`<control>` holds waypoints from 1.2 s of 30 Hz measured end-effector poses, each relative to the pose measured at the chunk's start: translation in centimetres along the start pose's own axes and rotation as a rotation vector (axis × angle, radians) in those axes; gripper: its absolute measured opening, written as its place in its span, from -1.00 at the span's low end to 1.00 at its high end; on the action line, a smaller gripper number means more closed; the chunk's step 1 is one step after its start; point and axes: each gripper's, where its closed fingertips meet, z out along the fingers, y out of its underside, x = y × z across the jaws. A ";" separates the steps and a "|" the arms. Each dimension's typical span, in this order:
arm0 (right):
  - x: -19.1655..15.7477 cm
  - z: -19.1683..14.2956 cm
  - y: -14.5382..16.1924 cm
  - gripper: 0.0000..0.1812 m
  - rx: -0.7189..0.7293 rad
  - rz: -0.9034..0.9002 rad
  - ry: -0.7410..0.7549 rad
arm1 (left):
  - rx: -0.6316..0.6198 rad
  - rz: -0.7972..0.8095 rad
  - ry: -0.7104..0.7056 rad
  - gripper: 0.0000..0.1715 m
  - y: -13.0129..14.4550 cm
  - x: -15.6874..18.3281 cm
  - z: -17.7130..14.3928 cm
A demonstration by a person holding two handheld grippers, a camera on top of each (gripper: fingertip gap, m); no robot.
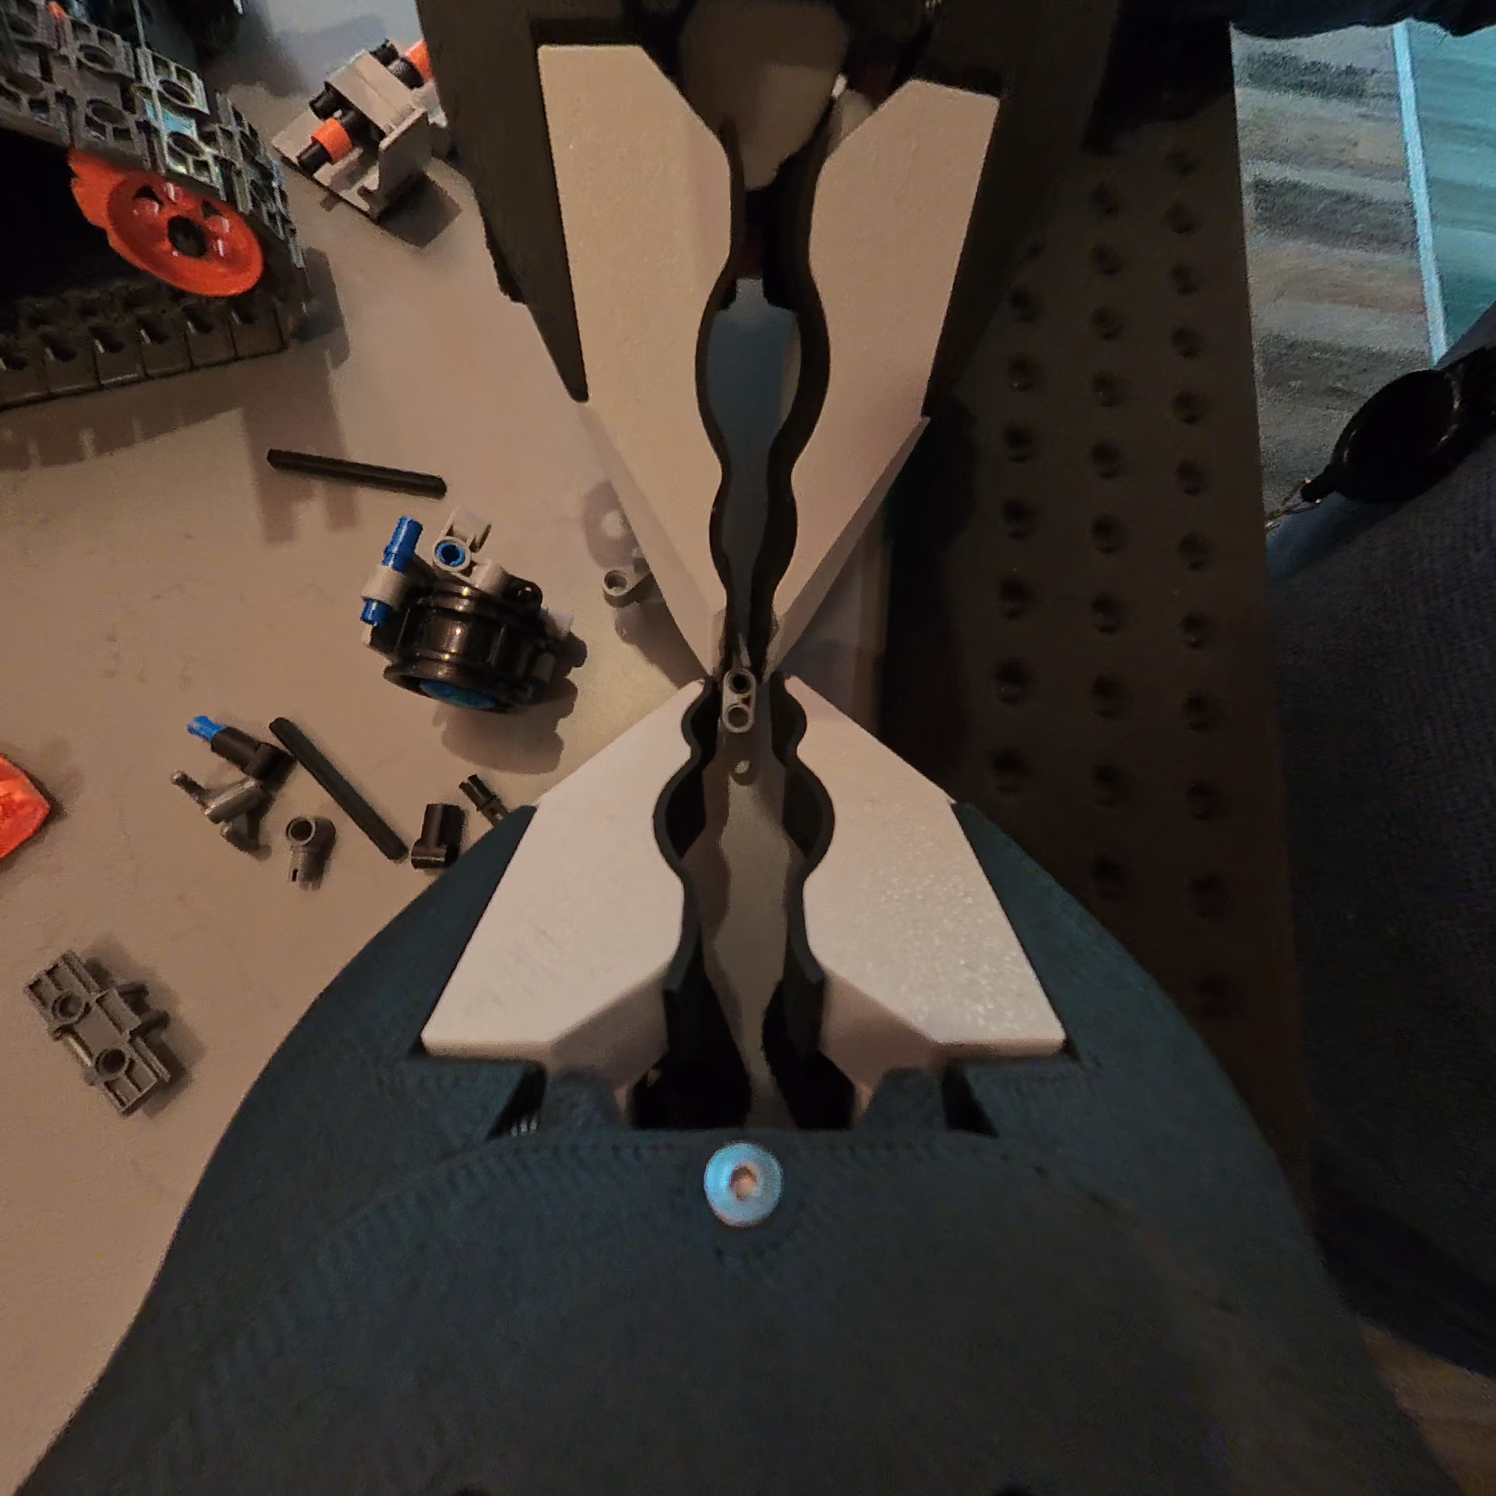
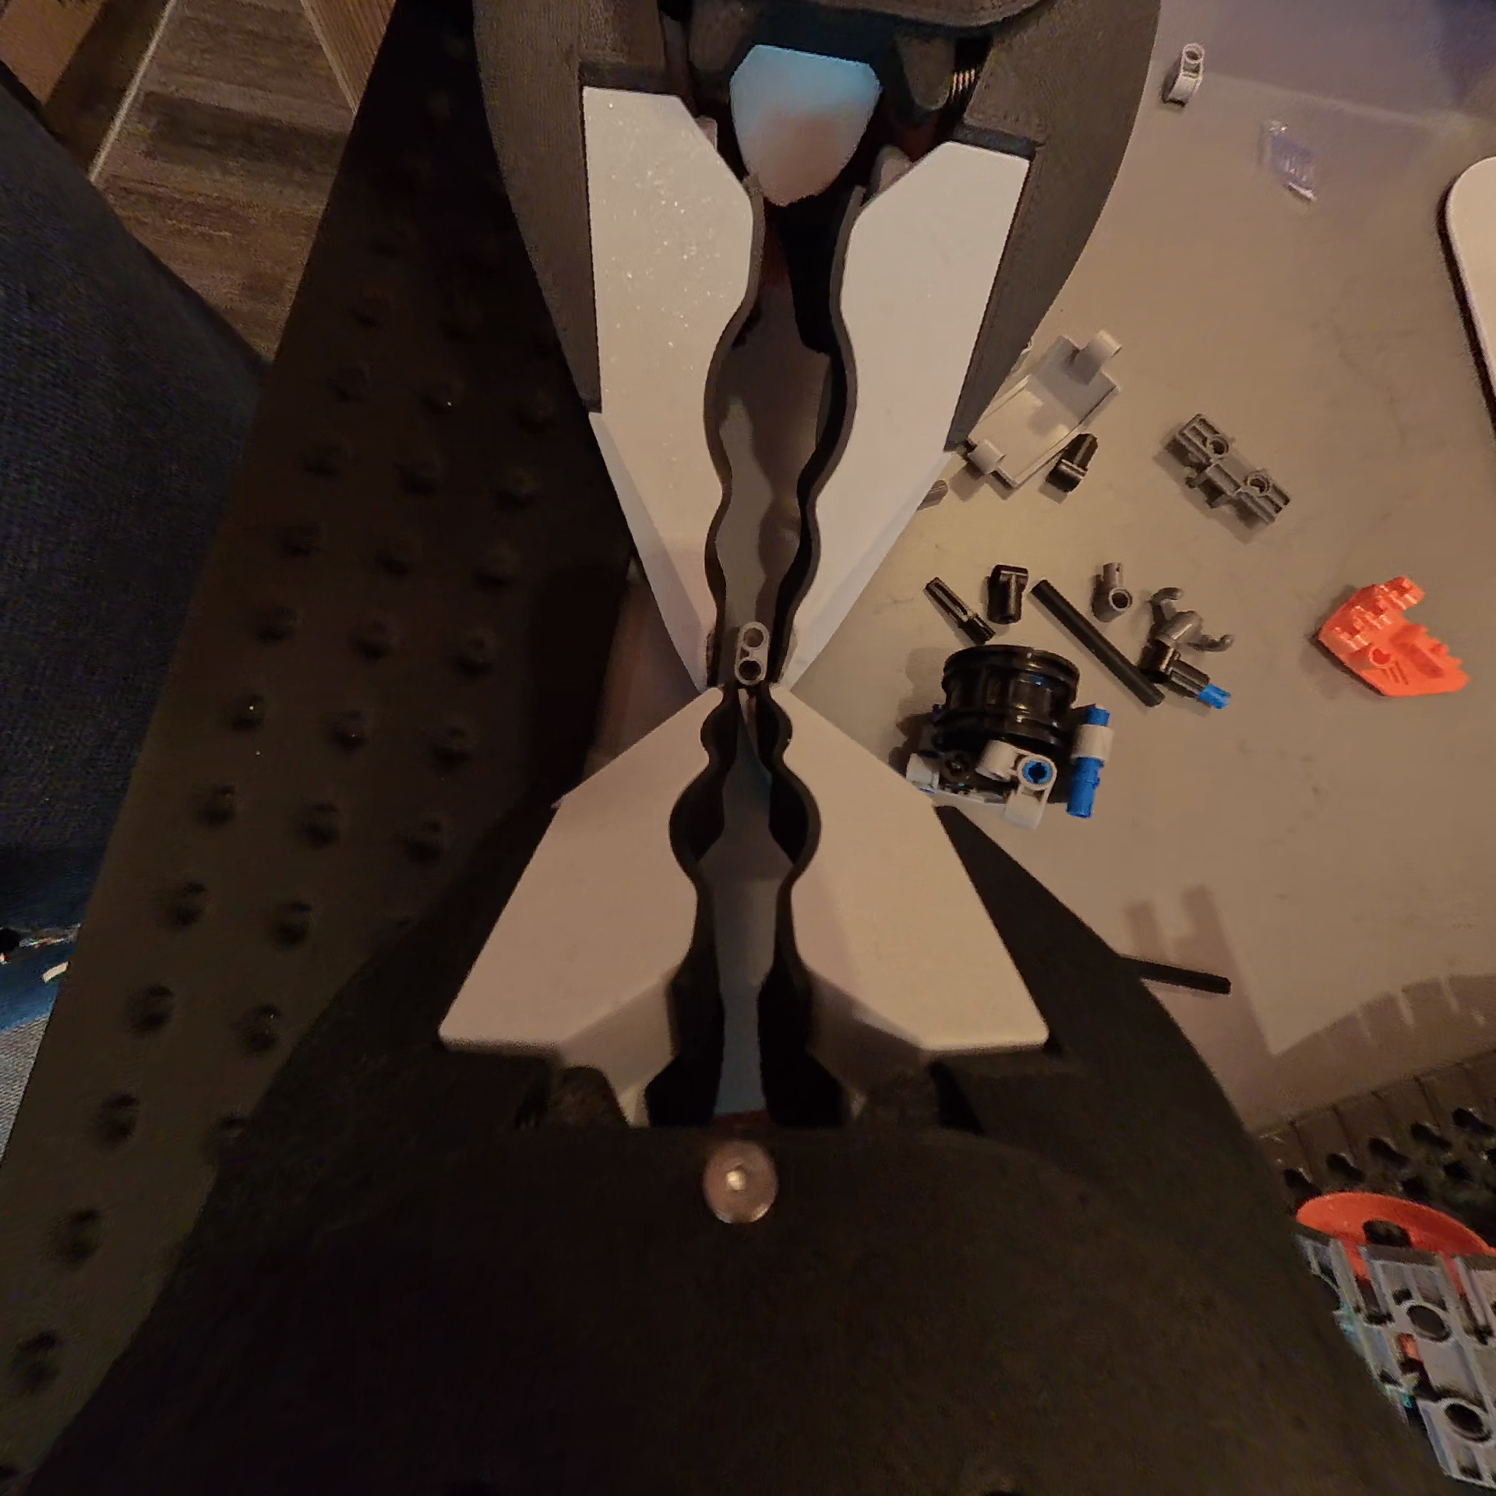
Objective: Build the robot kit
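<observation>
One small grey two-hole connector (image 1: 738,698) hangs pinched between our two grippers, tip to tip, above the grey tabletop (image 1: 162,648). Our left gripper (image 1: 741,708) has its fingers narrowed nearly together on the piece's near end; our right gripper (image 2: 749,676) is likewise clamped on it from the opposite side. To do this well, we judge, both grips should stay square and the pull gentle. Beside them lies a black wheel hub with blue pins (image 1: 465,627); farther off, black rods (image 1: 336,789) and an orange-wheeled track (image 1: 174,223).
</observation>
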 end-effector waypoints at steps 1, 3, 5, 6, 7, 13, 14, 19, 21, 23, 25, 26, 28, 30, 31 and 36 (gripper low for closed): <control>0.0 0.0 0.0 -0.98 0.001 0.003 -0.003 | -0.004 0.006 -0.003 -0.89 0.0 0.0 0.0; 0.0 0.0 0.1 -0.98 -0.003 -0.005 0.000 | -0.005 0.018 -0.006 -0.90 0.0 0.0 0.1; 0.0 -0.1 0.1 -0.98 -0.016 -0.005 0.006 | -0.003 0.039 -0.020 -0.91 0.0 0.0 0.1; -0.1 -0.1 0.2 -0.98 -0.018 0.003 0.001 | -0.004 0.057 -0.031 -0.92 0.0 0.0 0.1; -0.1 -0.1 0.2 -0.99 -0.021 0.006 -0.003 | -0.007 0.069 -0.041 -0.92 0.0 0.0 0.1; -0.1 0.0 0.2 -0.99 -0.021 -0.002 -0.010 | 0.015 0.072 -0.087 -0.94 0.0 -0.2 0.0; -0.1 0.0 0.2 -0.99 -0.019 -0.001 -0.012 | 0.022 0.066 -0.095 -0.95 0.0 -0.2 0.0; -0.2 0.1 0.1 -0.99 -0.001 0.056 -0.029 | 0.009 0.153 -0.201 -0.95 0.1 -0.1 -0.1; -0.3 0.2 0.1 -0.99 -0.009 0.032 -0.024 | 0.015 0.154 -0.208 -0.95 0.1 -0.1 -0.2; -0.3 0.2 0.0 -0.99 -0.015 -0.001 -0.004 | 0.038 0.064 -0.144 -0.95 0.2 -0.1 -0.3; -0.1 0.2 0.0 -1.00 -0.028 -0.029 0.019 | 0.063 -0.012 -0.081 -0.95 0.2 -0.2 -0.3; -0.1 0.2 0.0 -0.99 -0.031 -0.040 0.026 | 0.070 -0.038 -0.061 -0.95 0.1 -0.2 -0.3; -0.2 0.2 0.0 -1.00 -0.036 -0.054 0.031 | 0.087 -0.069 -0.018 -0.95 0.1 -0.1 -0.4; -0.3 0.2 0.0 -1.00 -0.034 -0.057 0.031 | 0.100 -0.059 -0.009 -0.95 0.0 -0.1 -0.4; -0.3 0.2 0.0 -1.00 -0.031 -0.032 0.016 | 0.080 0.009 -0.056 -0.95 0.0 0.0 -0.4; -0.3 0.2 0.0 -1.00 -0.014 0.046 -0.008 | 0.037 0.213 -0.255 -0.96 0.1 -0.3 -0.4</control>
